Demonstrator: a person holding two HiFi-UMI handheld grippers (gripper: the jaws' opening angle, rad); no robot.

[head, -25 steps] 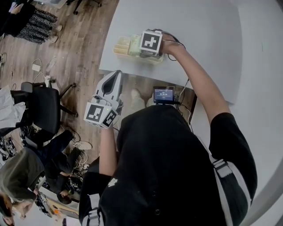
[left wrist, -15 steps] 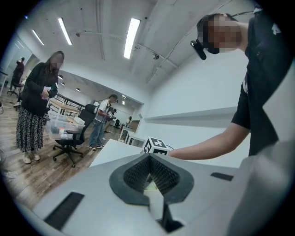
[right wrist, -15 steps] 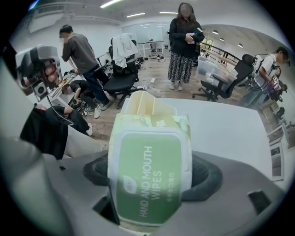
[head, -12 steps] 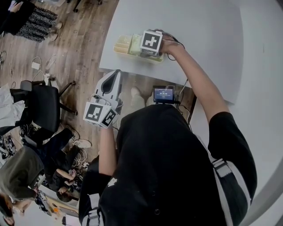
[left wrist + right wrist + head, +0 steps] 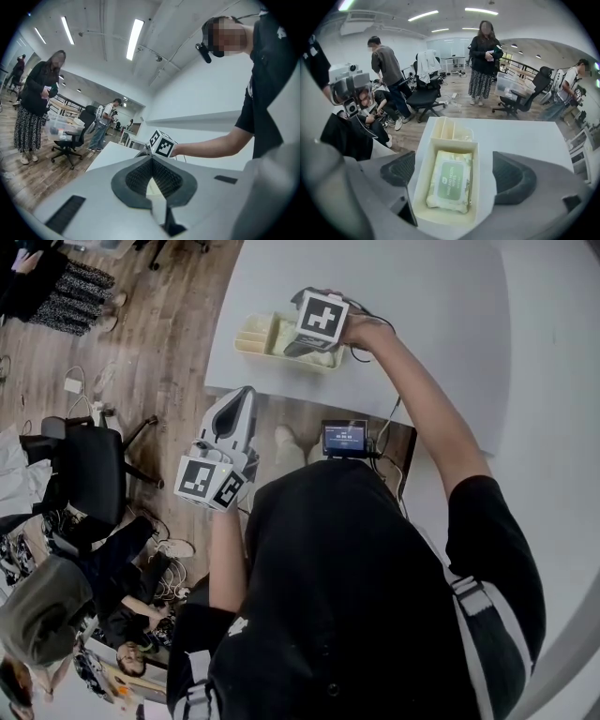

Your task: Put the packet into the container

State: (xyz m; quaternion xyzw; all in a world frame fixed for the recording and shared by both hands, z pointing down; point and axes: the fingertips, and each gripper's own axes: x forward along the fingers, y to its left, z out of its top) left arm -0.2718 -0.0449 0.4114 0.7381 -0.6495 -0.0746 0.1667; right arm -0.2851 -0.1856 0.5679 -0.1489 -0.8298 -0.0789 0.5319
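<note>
A pale green packet of wipes (image 5: 451,183) lies flat in the large compartment of the cream container (image 5: 421,174), which stands near the front edge of the white table (image 5: 422,315). My right gripper (image 5: 454,177) hovers just above it. Its jaws are opening, one on each side of the container, and neither pad touches the packet. In the head view the right gripper (image 5: 302,341) covers part of the container (image 5: 255,334). My left gripper (image 5: 246,399) is held off the table, over the floor, with nothing in it. Its pads (image 5: 140,174) meet at the tips.
The container's small compartments (image 5: 451,129) lie at its far end. A small screen device (image 5: 346,438) hangs below the table edge. An office chair (image 5: 89,470) and seated people are on the wooden floor to the left. Standing people and more chairs fill the room beyond the table.
My right gripper has lifted a little off the container, so more of the container shows. The left gripper has hardly moved.
</note>
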